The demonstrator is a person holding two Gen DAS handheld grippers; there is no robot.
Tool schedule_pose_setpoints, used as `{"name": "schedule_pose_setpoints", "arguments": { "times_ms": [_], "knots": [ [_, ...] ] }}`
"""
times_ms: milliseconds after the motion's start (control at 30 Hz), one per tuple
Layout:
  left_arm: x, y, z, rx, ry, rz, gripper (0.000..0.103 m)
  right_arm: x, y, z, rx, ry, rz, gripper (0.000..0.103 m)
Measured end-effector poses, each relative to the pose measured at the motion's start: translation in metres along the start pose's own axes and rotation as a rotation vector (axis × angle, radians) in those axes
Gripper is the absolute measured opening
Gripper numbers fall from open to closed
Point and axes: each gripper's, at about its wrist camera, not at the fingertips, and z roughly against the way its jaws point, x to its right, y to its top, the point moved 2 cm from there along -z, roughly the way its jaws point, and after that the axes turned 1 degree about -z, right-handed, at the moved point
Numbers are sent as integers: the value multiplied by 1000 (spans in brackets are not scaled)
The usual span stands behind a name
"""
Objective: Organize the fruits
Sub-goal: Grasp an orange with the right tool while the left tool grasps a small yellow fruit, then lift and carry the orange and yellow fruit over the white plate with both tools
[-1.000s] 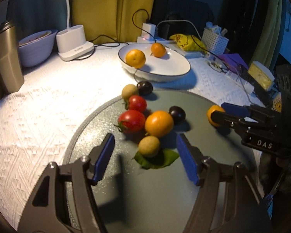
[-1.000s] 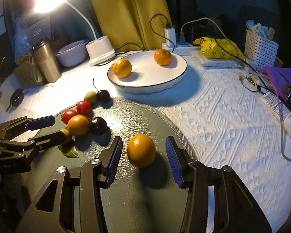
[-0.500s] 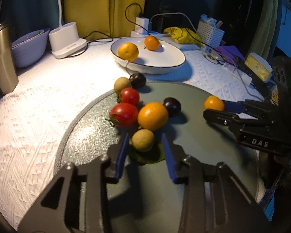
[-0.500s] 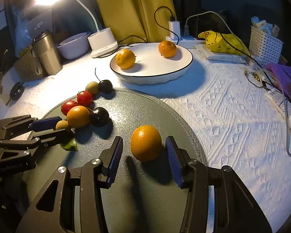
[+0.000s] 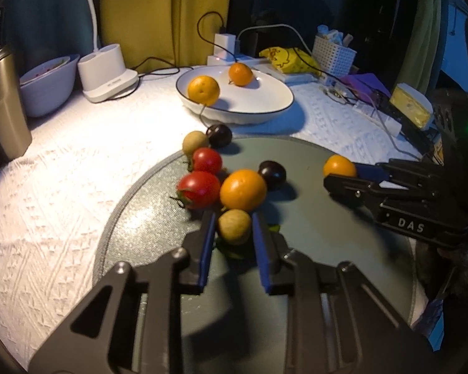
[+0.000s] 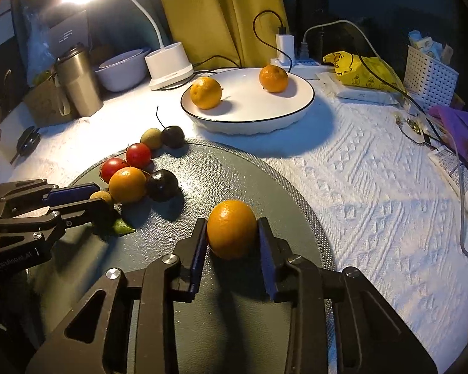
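My left gripper pinches a small tan fruit over a green leaf on the round grey mat. My right gripper clamps an orange near the mat's right side, both pads touching it. Beyond the tan fruit lie a second orange, two red tomatoes, and a dark plum, closely clustered. At the mat's far edge sit another tan fruit and a stemmed dark fruit. Farther back, the white plate carries two oranges, well apart.
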Motion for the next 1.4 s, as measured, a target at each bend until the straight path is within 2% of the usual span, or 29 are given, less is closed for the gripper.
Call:
{"name": "schedule_pose_setpoints", "arguments": {
  "times_ms": [767,1400],
  "knots": [
    [-4,25,24,80,2,-4,25,0,24,24,80,-20,17,34],
    [-16,61,13,108,9,-17,25,14,64,17,129,-35,28,34]
  ]
}}
